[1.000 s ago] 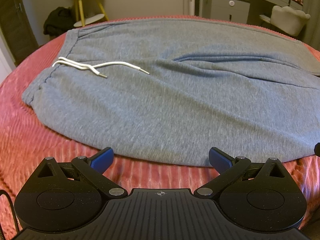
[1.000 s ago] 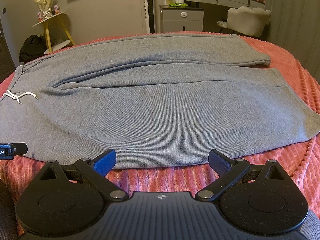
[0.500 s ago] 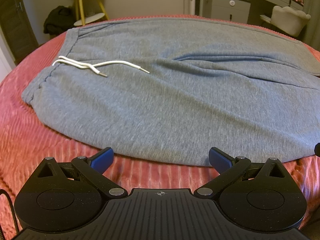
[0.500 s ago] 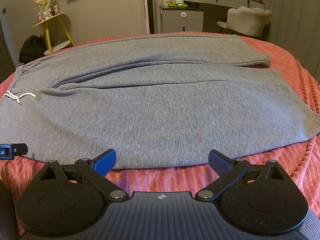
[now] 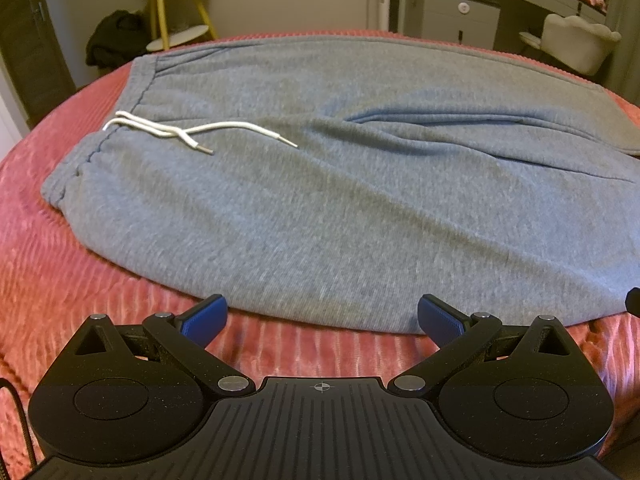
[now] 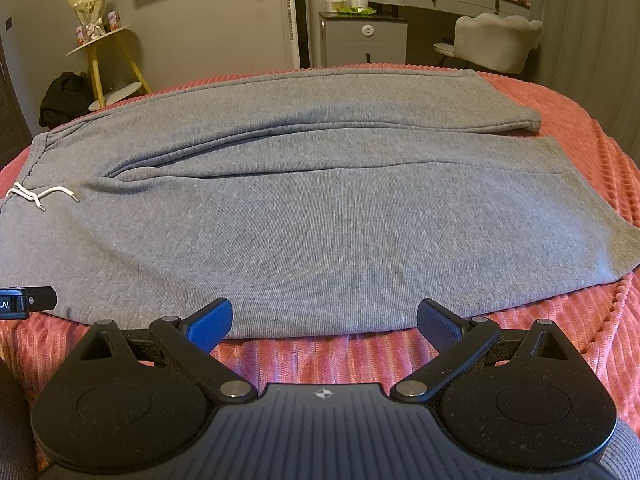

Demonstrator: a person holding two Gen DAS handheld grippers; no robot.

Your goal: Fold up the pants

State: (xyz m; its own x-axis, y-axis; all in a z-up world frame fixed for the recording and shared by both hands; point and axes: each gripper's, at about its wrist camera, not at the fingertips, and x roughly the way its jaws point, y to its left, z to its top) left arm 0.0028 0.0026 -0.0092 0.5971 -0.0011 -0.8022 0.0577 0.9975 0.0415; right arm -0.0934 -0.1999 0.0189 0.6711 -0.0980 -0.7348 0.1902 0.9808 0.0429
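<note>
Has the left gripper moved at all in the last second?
No. The left gripper sits open at the same spot before the gray pants' near edge; the white drawstring keeps its place.

the only legible text is "ai" in white, cut off at the frame edge, on the black body of the left gripper (image 6: 24,302) at nine o'clock in the right wrist view.

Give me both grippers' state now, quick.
Left gripper: open, holding nothing, at the near edge of the grey pants.
Right gripper: open, holding nothing, at the same edge.
</note>
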